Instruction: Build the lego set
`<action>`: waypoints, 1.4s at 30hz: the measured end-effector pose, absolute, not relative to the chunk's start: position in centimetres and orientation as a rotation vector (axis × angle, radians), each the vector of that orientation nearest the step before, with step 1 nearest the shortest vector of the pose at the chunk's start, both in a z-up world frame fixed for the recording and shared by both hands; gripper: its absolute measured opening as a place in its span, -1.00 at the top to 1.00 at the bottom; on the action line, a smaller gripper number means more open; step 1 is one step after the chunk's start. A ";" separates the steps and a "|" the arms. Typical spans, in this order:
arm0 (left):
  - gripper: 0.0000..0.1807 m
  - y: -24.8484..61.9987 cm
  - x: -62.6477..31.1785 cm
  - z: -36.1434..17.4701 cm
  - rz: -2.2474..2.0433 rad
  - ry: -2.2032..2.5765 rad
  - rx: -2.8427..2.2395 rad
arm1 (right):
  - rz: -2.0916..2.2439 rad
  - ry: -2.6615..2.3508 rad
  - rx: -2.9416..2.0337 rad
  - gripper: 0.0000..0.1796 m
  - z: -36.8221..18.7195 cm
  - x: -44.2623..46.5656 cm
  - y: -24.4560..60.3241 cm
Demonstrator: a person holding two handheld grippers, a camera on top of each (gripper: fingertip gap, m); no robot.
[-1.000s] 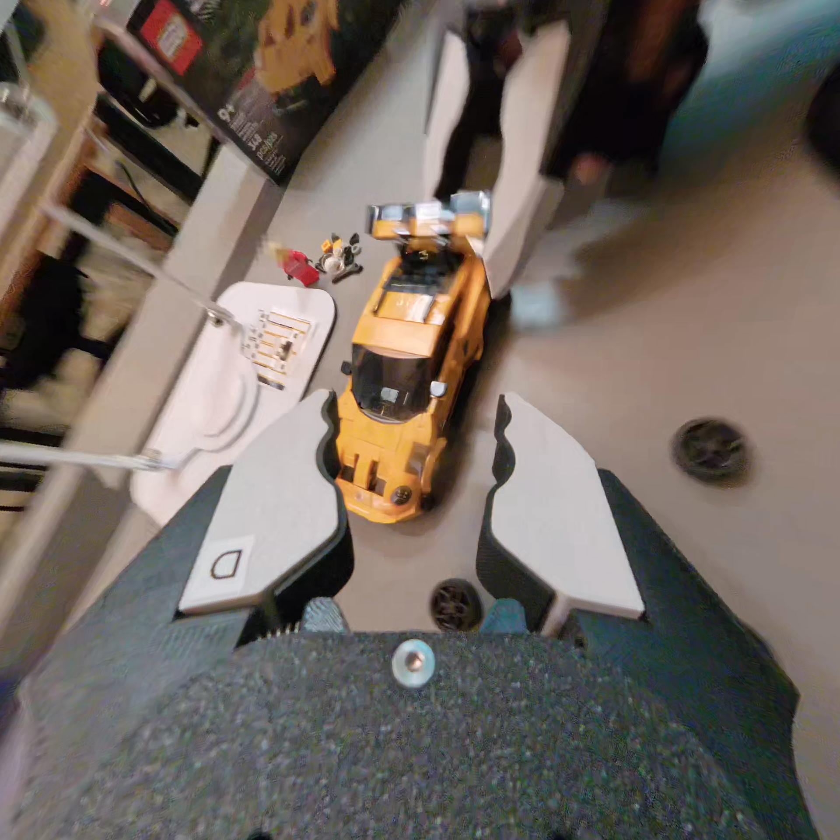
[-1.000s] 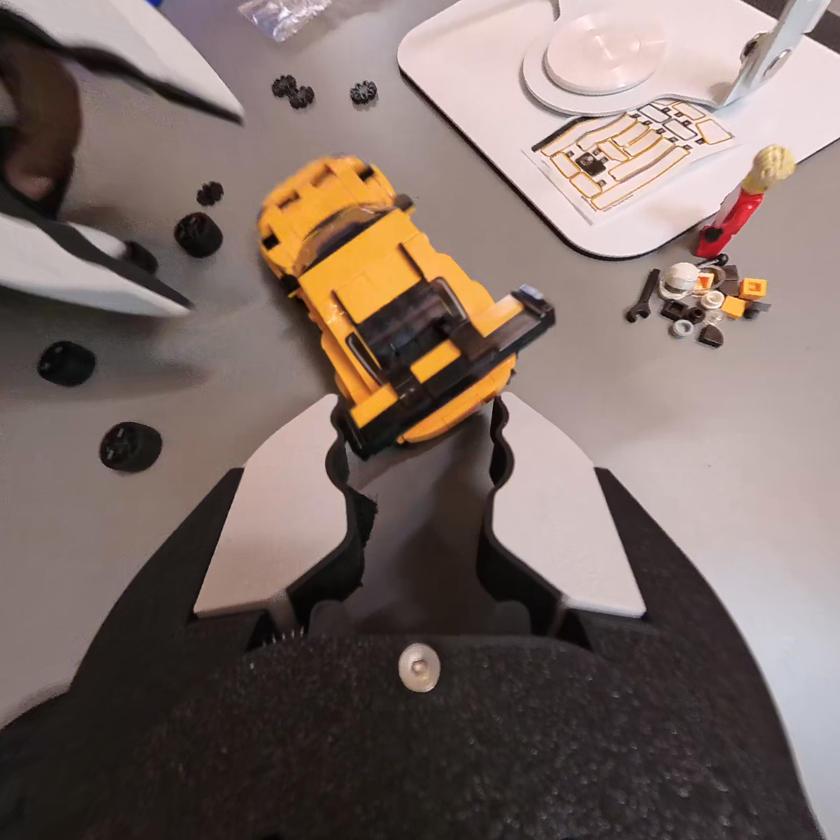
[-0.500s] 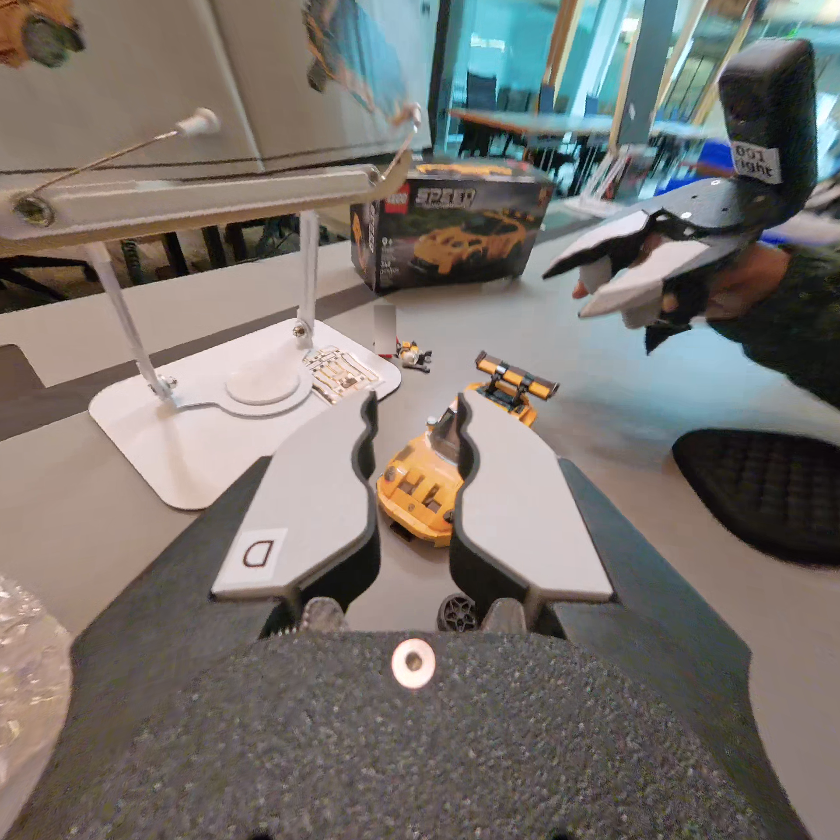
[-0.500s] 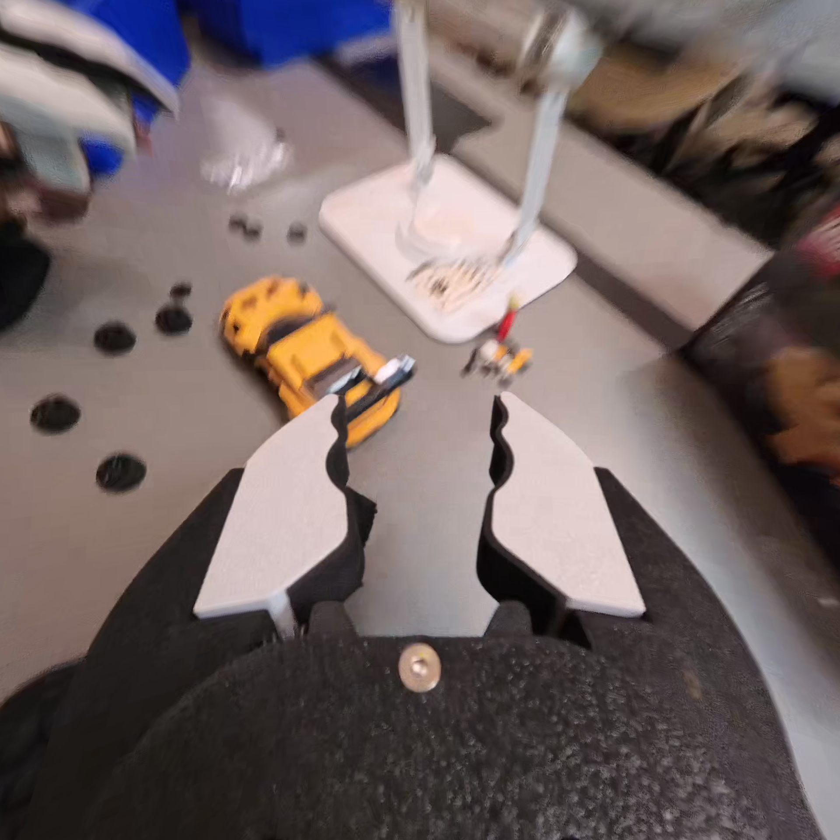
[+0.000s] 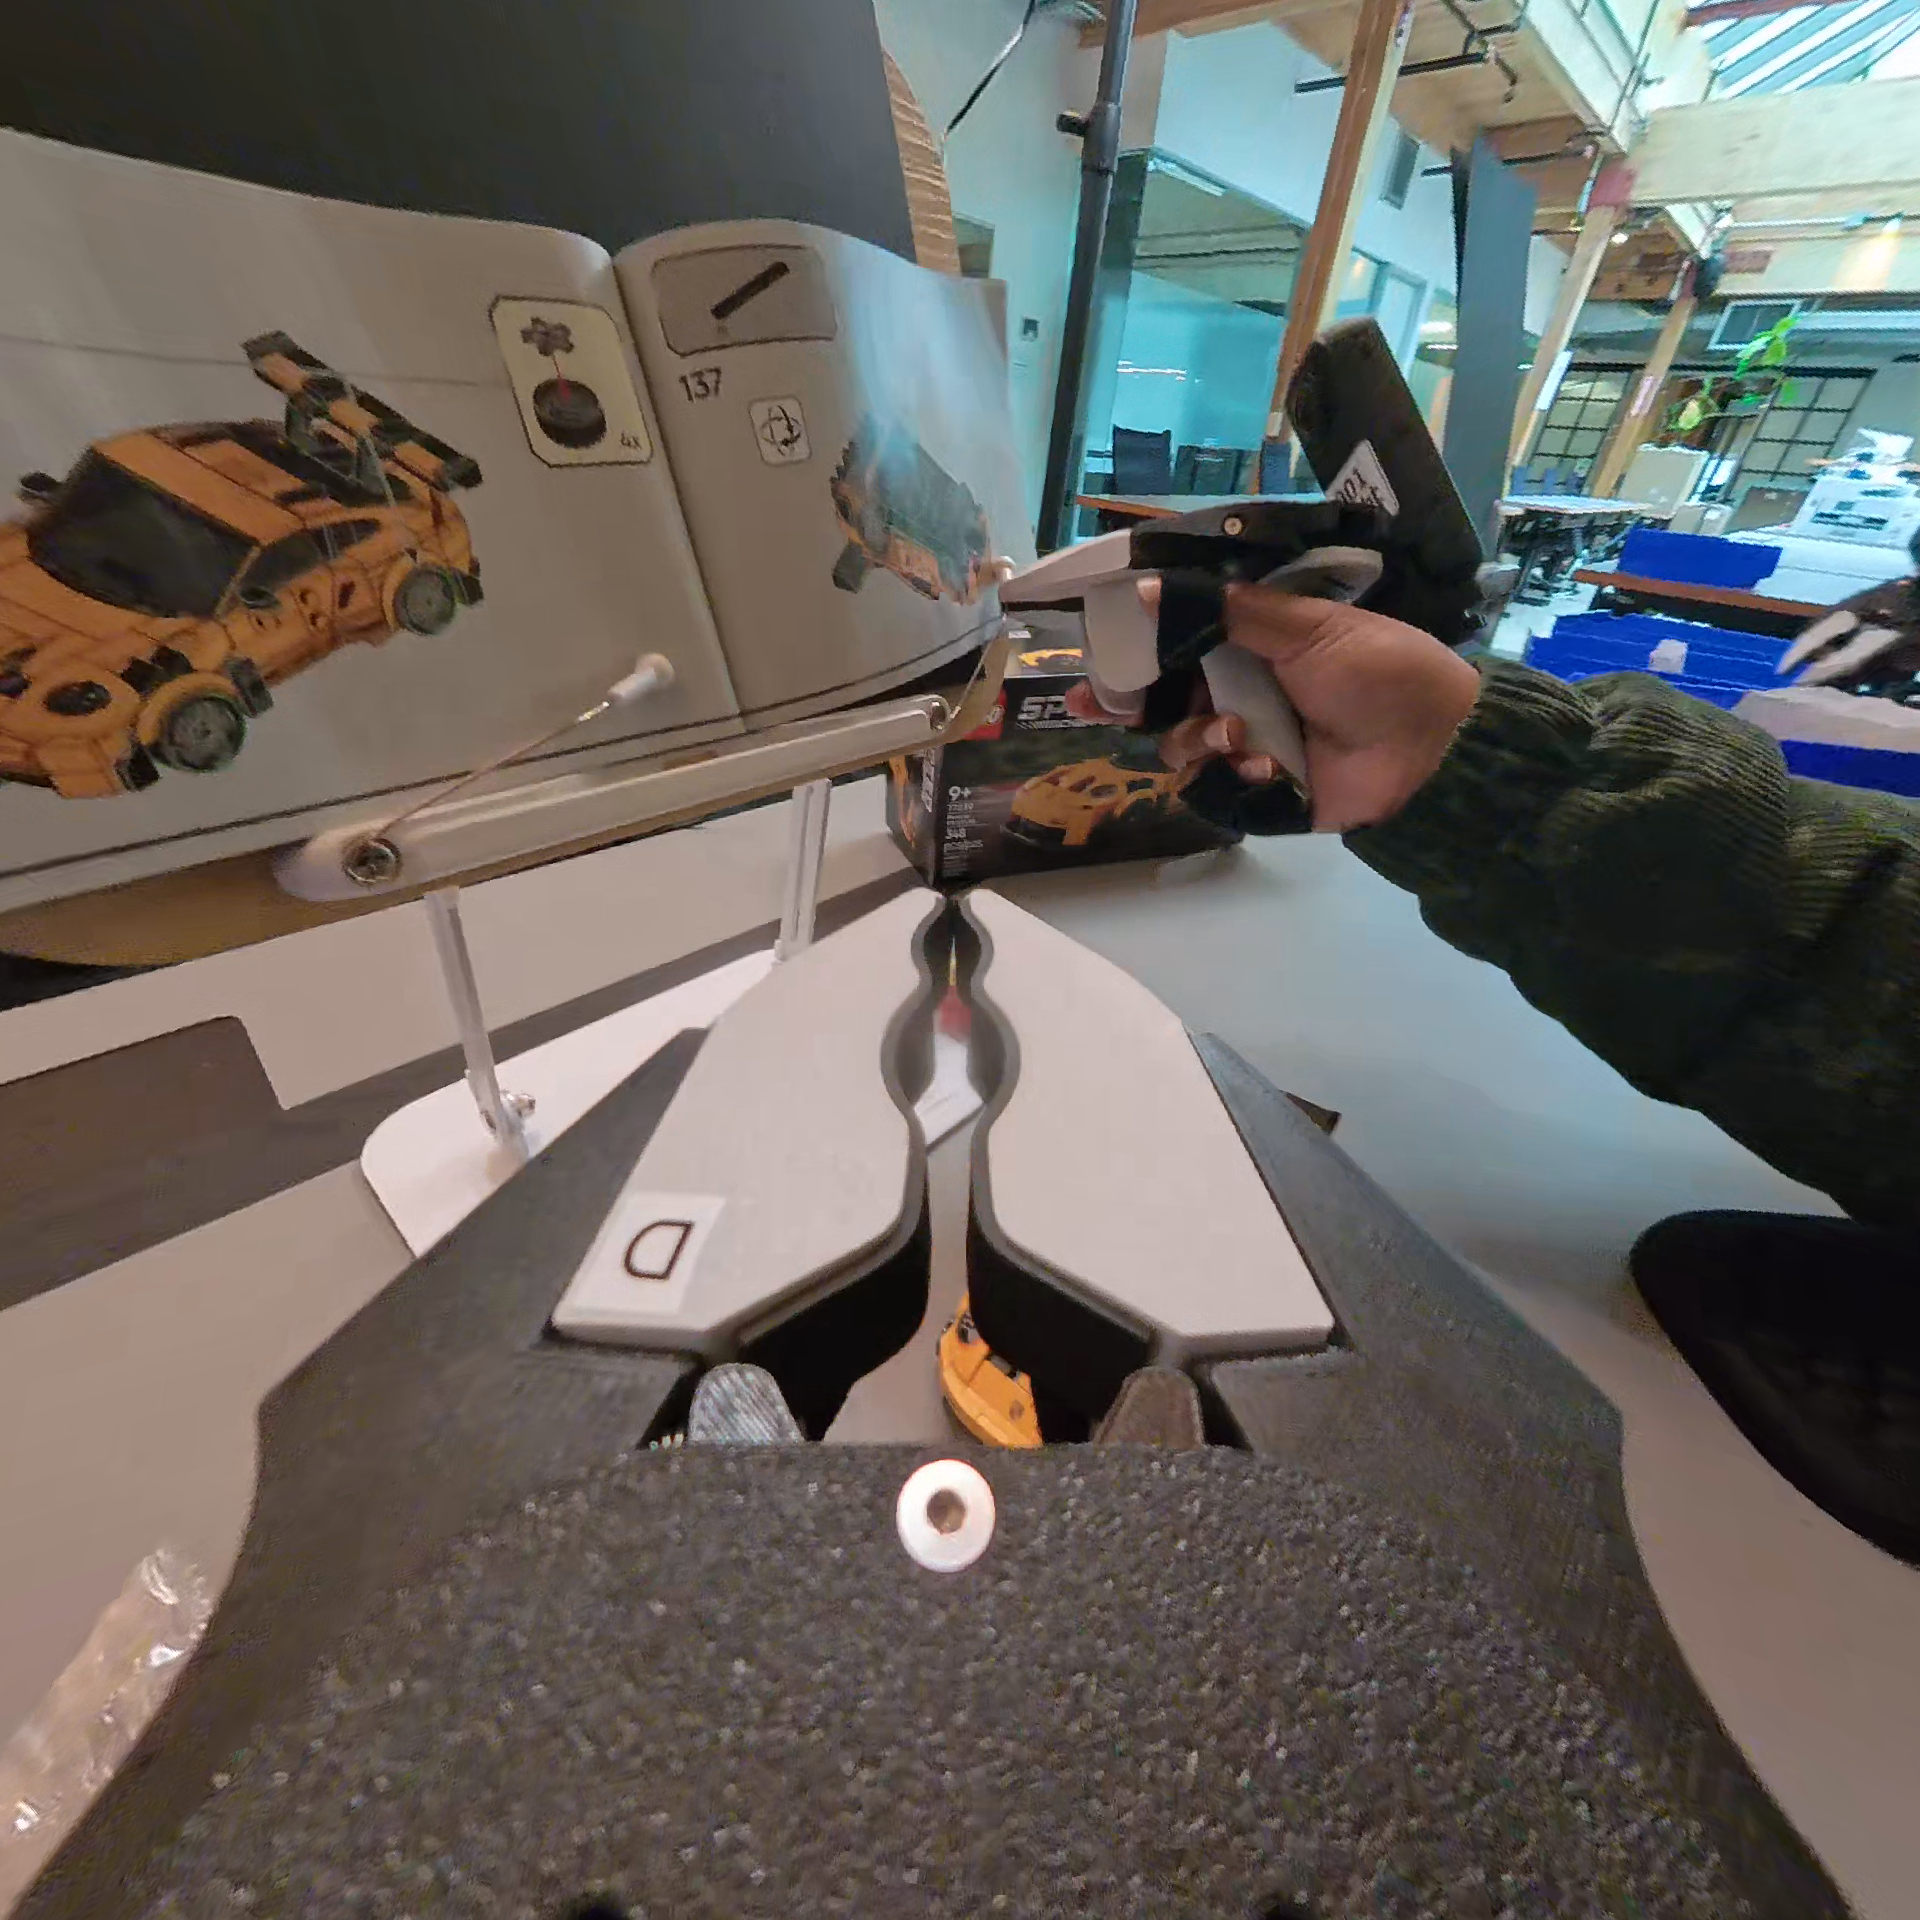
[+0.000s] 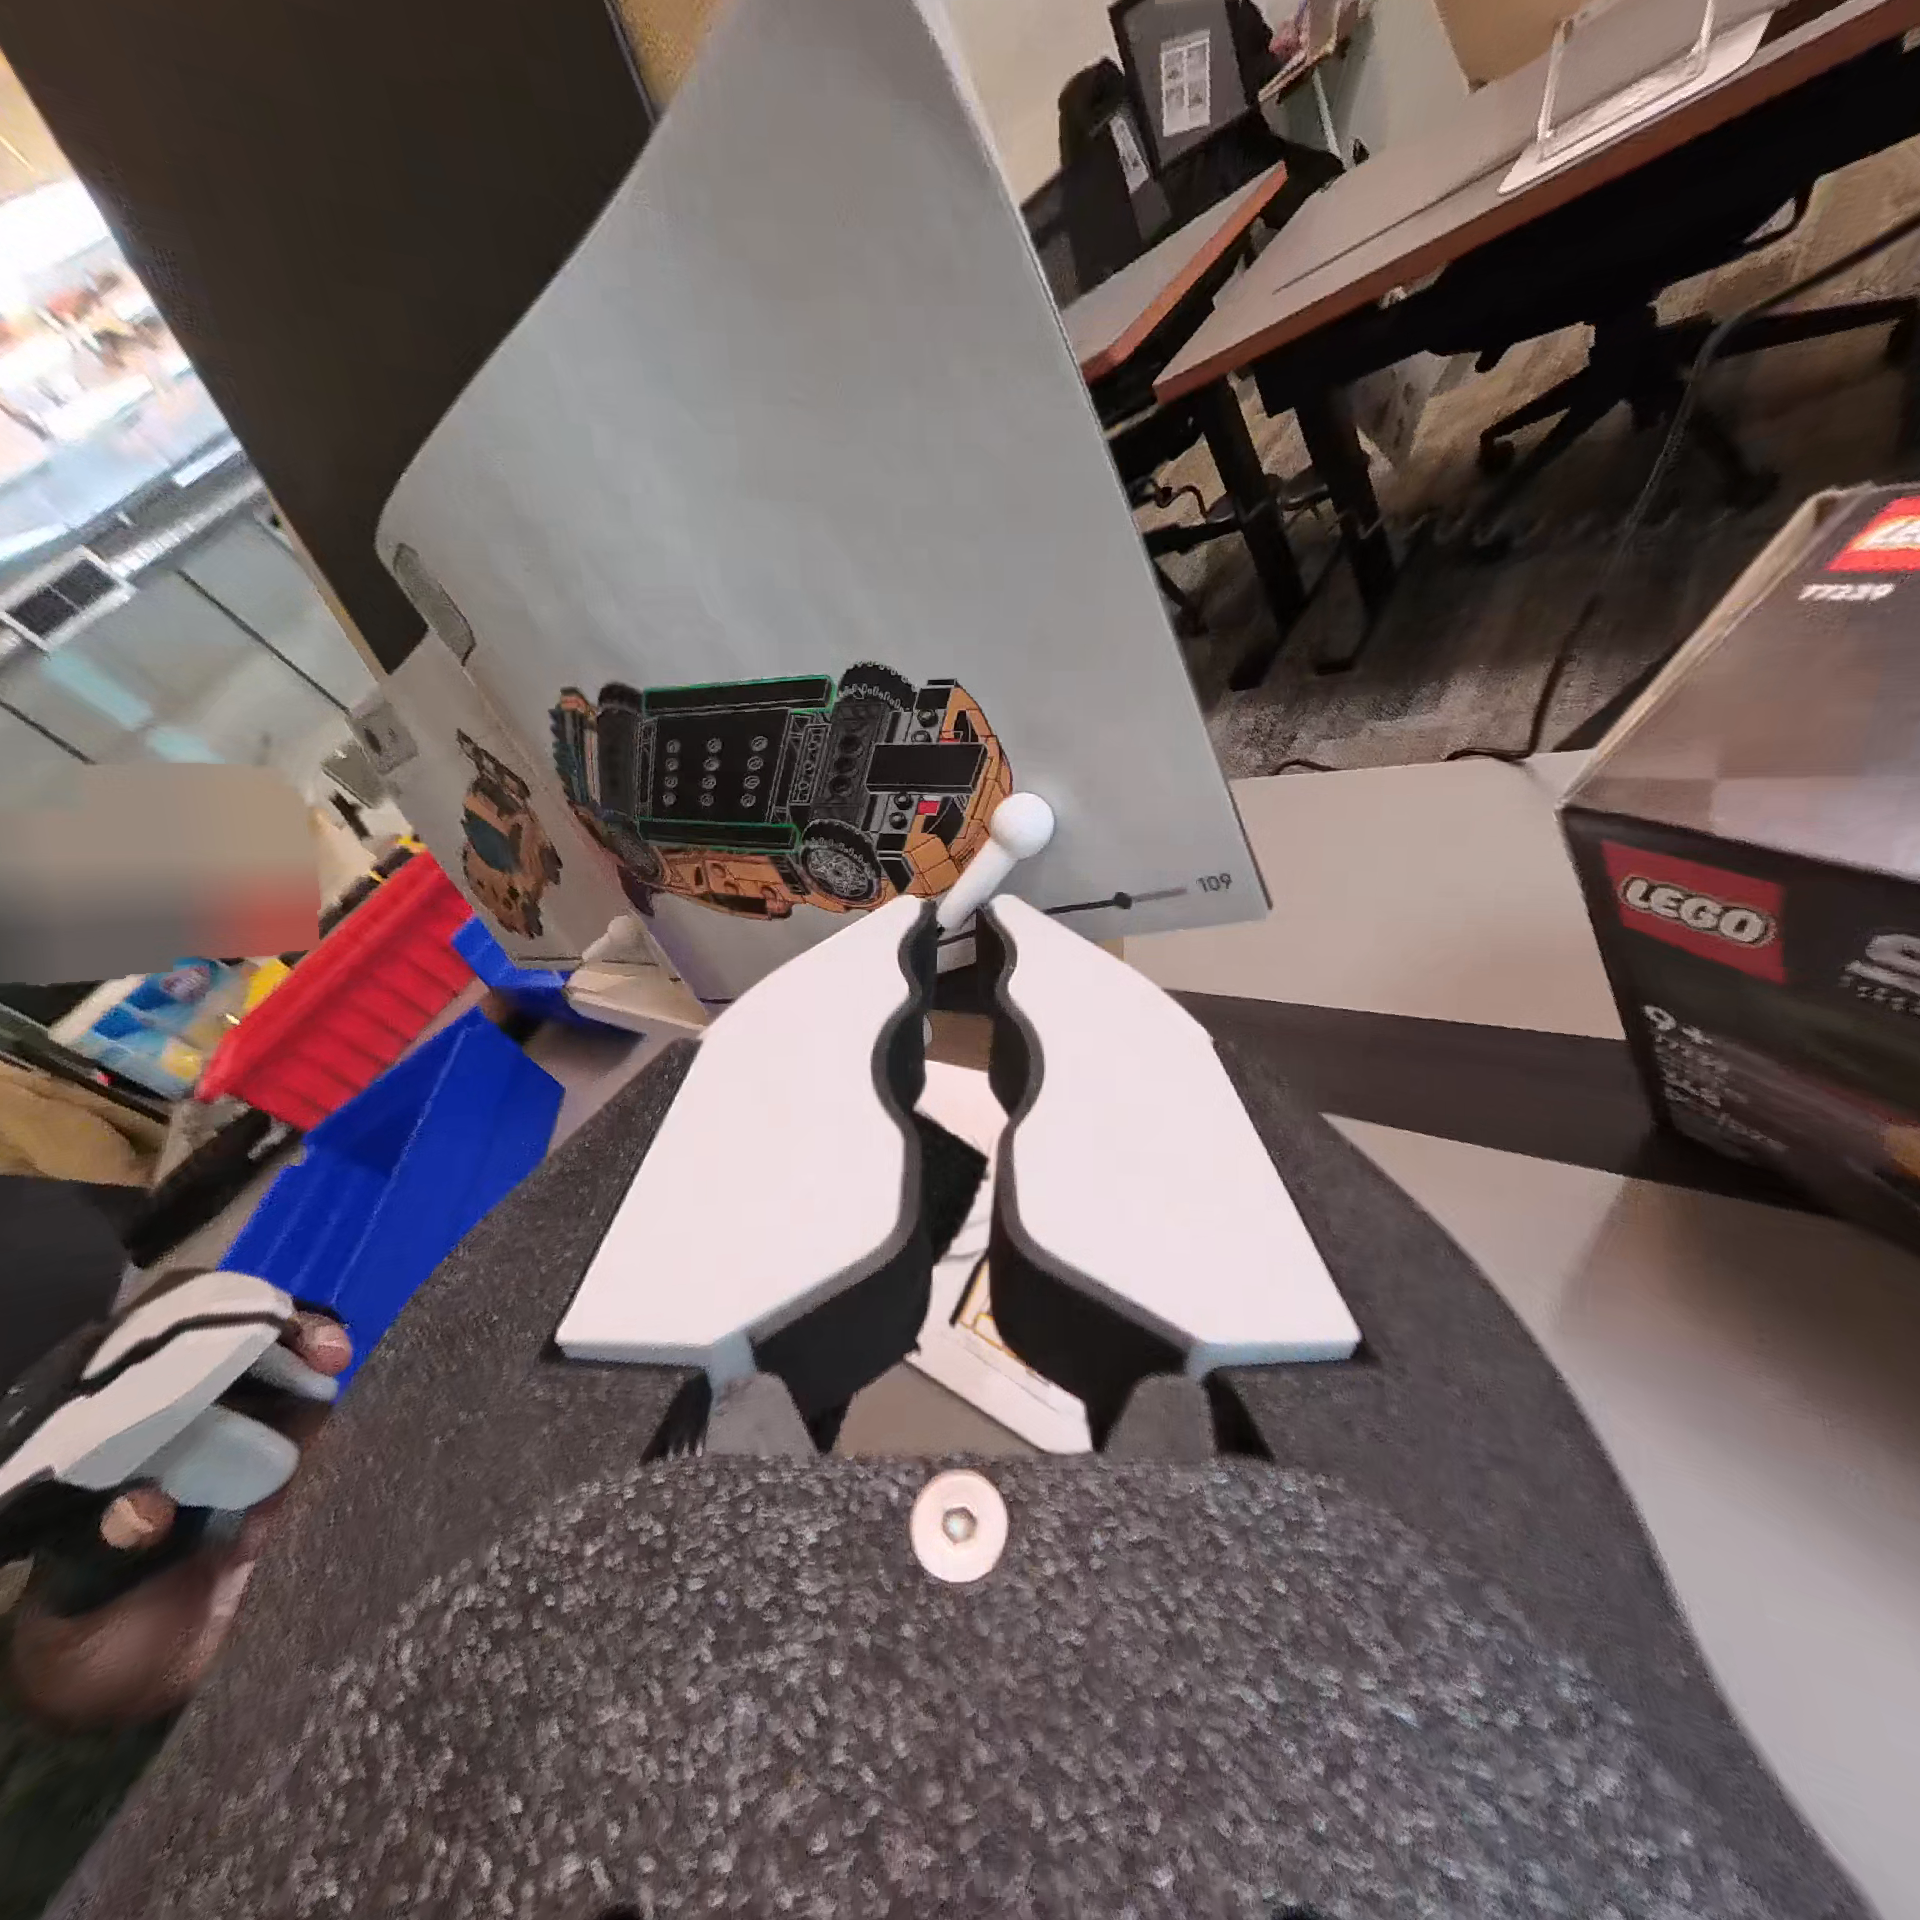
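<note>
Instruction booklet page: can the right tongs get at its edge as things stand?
Probably yes. The right tongs sit at the booklet's right edge, nearly shut, nothing between them; the page-holder pin stands close by.

Open-plan office: rows of desks (image 6: 1455,239); glass partitions (image 5: 1195,343); timber beams (image 5: 1340,177).

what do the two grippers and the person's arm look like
Both the left gripper and the right gripper have a coarse black body, pale grey wavy-edged fingers with black pads, and one silver screw. A square letter sticker marks the left one. The far-off right gripper has a black handle bearing a white label. The sleeve is dark green ribbed knit.
</note>
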State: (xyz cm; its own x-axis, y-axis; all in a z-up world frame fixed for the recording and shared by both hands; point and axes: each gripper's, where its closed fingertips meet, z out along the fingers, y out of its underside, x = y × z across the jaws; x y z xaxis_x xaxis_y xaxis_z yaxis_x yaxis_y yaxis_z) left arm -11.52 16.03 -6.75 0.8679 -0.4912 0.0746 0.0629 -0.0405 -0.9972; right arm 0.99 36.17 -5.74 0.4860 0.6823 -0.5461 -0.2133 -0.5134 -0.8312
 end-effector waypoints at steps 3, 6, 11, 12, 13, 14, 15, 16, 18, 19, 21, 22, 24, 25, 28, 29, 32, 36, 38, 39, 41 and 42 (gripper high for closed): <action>1.00 16.6 -12.1 -6.4 -0.422 0.315 -1.539 | 1.197 -0.349 -1.773 0.93 -6.8 1.7 36.0; 1.00 17.0 -12.6 -6.3 -0.416 0.288 -1.528 | 1.258 -0.253 -1.839 0.88 -10.7 2.5 35.5; 0.99 17.0 -12.6 -6.9 -0.425 0.303 -1.547 | 1.407 -0.169 -1.801 0.75 -13.4 5.0 34.7; 0.97 17.1 -12.5 -6.9 -0.423 0.313 -1.551 | 1.351 -0.192 -1.740 0.75 -12.2 6.2 34.8; 0.95 17.2 -12.4 -7.0 -0.413 0.334 -1.563 | 1.269 -0.250 -1.659 0.77 -10.3 7.2 34.7; 0.93 17.6 -12.2 -7.1 -0.389 0.356 -1.582 | 1.159 -0.334 -1.590 0.78 -8.4 8.0 34.3; 0.90 18.2 -12.0 -6.7 -0.362 0.376 -1.585 | 1.064 -0.414 -1.517 0.77 -6.3 8.4 33.7; 0.85 19.0 -11.5 -6.3 -0.348 0.405 -1.586 | 1.002 -0.477 -1.450 0.77 -4.2 8.6 32.9; 0.71 21.1 -10.0 -5.2 -0.323 0.470 -1.595 | 0.950 -0.570 -1.370 0.74 -1.2 8.2 31.2; 0.69 22.3 -9.1 -4.5 -0.315 0.501 -1.573 | 0.938 -0.605 -1.352 0.71 -0.2 7.9 30.6; 0.70 24.3 -7.3 -3.2 -0.312 0.548 -1.533 | 0.923 -0.660 -1.322 0.62 1.3 7.5 29.3; 0.70 25.3 -6.5 -2.7 -0.303 0.563 -1.524 | 0.910 -0.684 -1.303 0.60 1.9 7.4 28.6; 0.70 27.4 -5.5 -2.4 -0.252 0.592 -1.537 | 0.847 -0.729 -1.262 0.58 2.9 7.4 27.4; 0.70 28.3 -5.1 -2.5 -0.230 0.606 -1.547 | 0.808 -0.752 -1.241 0.58 3.5 7.5 26.8; 0.70 30.3 -4.1 -2.8 -0.179 0.625 -1.565 | 0.649 -0.826 -1.172 0.59 5.3 7.5 25.7; 0.70 30.8 -3.9 -2.9 -0.167 0.628 -1.566 | 0.586 -0.859 -1.157 0.59 5.7 7.4 25.6; 0.70 31.8 -3.6 -3.3 -0.141 0.626 -1.582 | 0.372 -0.936 -1.171 0.58 5.7 7.0 27.1; 0.72 32.5 -3.8 -3.7 -0.121 0.610 -1.606 | 0.207 -0.990 -1.221 0.54 4.0 6.3 31.8; 0.72 32.5 -3.8 -3.7 -0.109 0.613 -1.607 | 0.213 -1.003 -1.248 0.50 3.1 5.3 33.7; 0.73 32.4 -3.9 -3.7 -0.103 0.614 -1.607 | 0.205 -1.001 -1.248 0.47 2.9 4.9 34.6; 0.73 32.4 -3.9 -3.7 -0.098 0.615 -1.610 | 0.195 -0.995 -1.251 0.36 2.4 3.9 36.1; 0.72 32.3 -3.9 -3.7 -0.100 0.615 -1.609 | 0.197 -0.987 -1.260 0.33 2.2 3.4 36.8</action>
